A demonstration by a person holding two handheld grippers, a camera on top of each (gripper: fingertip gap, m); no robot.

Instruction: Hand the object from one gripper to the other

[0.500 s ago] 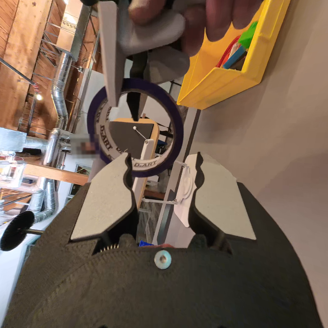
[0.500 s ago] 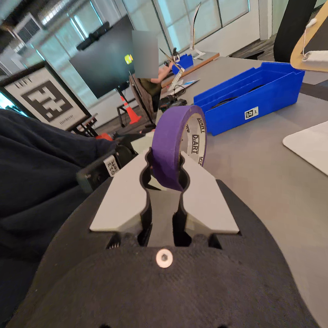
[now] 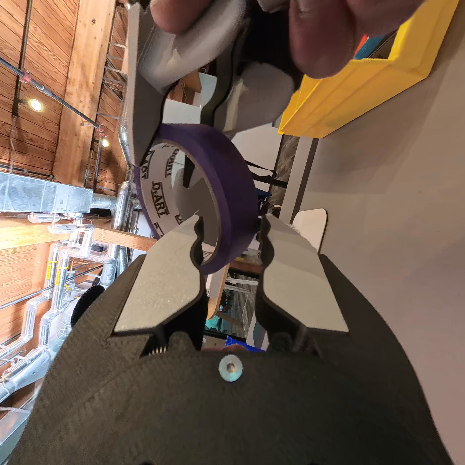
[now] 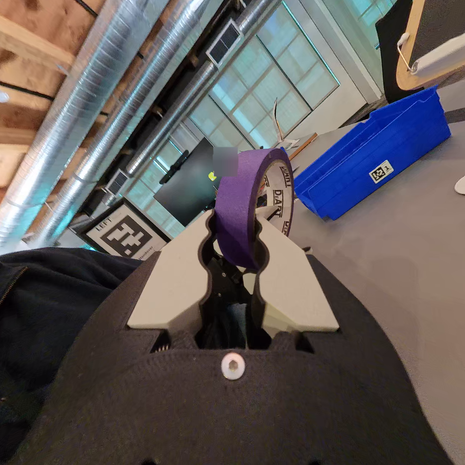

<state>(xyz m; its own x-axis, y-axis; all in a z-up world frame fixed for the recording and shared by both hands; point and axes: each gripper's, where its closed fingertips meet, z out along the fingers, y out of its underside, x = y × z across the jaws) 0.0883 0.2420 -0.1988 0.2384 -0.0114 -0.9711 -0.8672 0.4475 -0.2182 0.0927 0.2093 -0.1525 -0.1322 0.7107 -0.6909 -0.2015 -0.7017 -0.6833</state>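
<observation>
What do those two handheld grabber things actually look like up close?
Both look alike. The left gripper and right gripper each have a rough black body, like 3D-printed plastic, with a silver screw at the centre. Two flat pale grey fingers have black, wavy-edged inner faces. Small metal springs show at the finger bases. A dark navy sleeve lies beside the right one.

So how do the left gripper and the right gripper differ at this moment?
The right gripper is shut on the purple tape roll; the left gripper is open, fingers apart. The roll's band is pinched between the right gripper's fingers, while it only reaches into the left gripper's gap, with clear space at one finger. Both share grey fingers on a black body.
</observation>
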